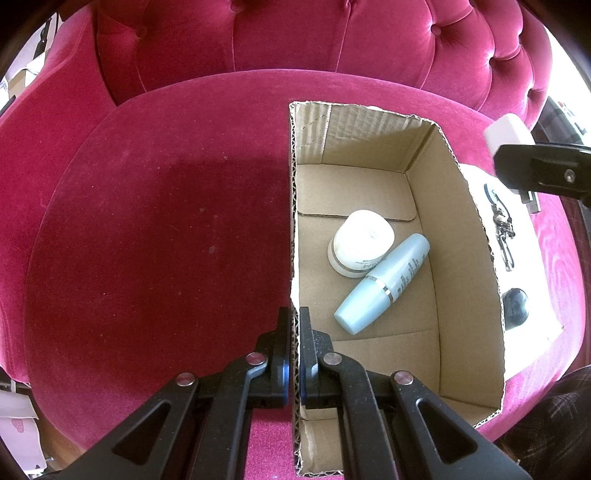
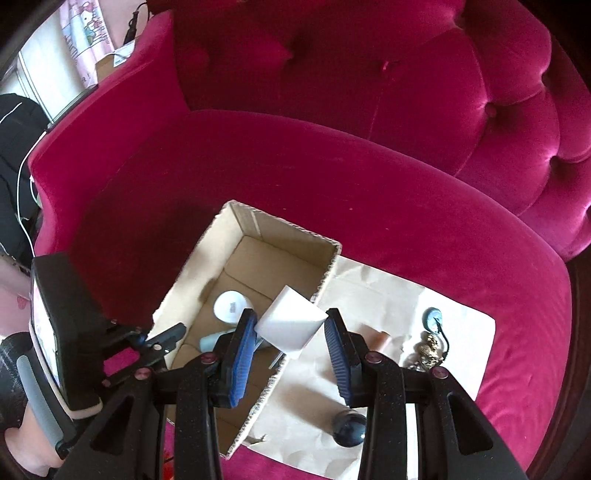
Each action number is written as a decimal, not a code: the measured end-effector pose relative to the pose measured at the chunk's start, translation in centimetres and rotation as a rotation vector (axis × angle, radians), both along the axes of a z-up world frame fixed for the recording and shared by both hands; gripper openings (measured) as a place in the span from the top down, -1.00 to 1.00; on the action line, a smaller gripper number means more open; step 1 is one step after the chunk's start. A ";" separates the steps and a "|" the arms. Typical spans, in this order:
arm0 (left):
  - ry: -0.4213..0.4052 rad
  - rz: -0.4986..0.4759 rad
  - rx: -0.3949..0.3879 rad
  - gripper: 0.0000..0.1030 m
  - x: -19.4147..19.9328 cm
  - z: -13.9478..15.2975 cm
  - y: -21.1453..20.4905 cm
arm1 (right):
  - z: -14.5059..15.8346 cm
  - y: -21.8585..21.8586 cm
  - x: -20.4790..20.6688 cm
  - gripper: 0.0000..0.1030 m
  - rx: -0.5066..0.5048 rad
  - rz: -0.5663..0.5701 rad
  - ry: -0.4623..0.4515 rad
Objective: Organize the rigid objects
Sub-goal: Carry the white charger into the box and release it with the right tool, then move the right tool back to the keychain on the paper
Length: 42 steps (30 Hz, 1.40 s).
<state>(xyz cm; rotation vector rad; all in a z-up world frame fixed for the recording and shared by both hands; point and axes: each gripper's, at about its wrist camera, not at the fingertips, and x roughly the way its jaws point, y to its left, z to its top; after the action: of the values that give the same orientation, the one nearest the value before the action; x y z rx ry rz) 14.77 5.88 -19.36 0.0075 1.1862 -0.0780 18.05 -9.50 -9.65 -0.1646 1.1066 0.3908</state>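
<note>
Closest to me, my left gripper (image 1: 294, 325) is squeezed tight on the near end of the left wall of the cardboard box (image 1: 458, 236), one finger inside the box and one outside. The bottom of that wall runs off the picture, so I cannot see the box's near corner. My right gripper (image 2: 290, 334) is partly open and holds a white block (image 2: 290, 326) between its blue pads (image 2: 242, 354). The block sits tilted, right over the right wall of the box, and it hides part of the box floor from that camera. In the left camera only a corner of the block shows, at the right edge of the picture. Inside the box, a pale blue bottle (image 1: 384, 282) lies on its side, and a white jar (image 1: 362, 242) touches it. The rest of the box floor is bare, mostly at the far end and along the left wall. To the right of the box lies a sheet of brown paper (image 2: 373, 295) on the red seat (image 1: 159, 229). A dark round ball (image 2: 349, 424) sits near the paper's front edge. A small blue disc (image 2: 432, 319) and a tangled chain thing (image 2: 428, 350) lie toward its right edge; I cannot make out what the chain is. Farthest away is the chair's buttoned back (image 1: 332, 33).
</note>
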 end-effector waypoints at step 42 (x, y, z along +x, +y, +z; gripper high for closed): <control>-0.002 0.000 -0.005 0.95 -0.1 0.1 -0.1 | -2.2 0.7 2.3 -0.99 -0.063 -0.044 -0.068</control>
<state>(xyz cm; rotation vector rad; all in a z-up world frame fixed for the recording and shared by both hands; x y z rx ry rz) 14.64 5.74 -19.22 0.0036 1.1845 -0.0813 20.36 -8.79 -11.82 -0.2073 1.0541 0.3091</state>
